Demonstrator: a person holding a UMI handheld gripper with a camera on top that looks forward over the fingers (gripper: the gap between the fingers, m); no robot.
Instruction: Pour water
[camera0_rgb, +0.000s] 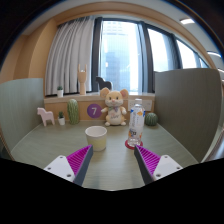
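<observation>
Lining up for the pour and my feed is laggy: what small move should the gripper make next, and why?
Probably ease the gripper forward and a little right, toward the water bottle. Its fingers are open and hold nothing, and the bottle stands upright beyond them on the table, nearer the right finger. The cup stands to the bottle's left, waiting for the pour.

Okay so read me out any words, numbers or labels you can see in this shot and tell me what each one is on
"7": white digit on the round purple sign standing beside the plush toy.
The water bottle, just ahead of the open gripper, has a label band, but its print is too small to read.
No text shows on the cream cup.
Nothing else in the gripper view carries readable text.
</observation>
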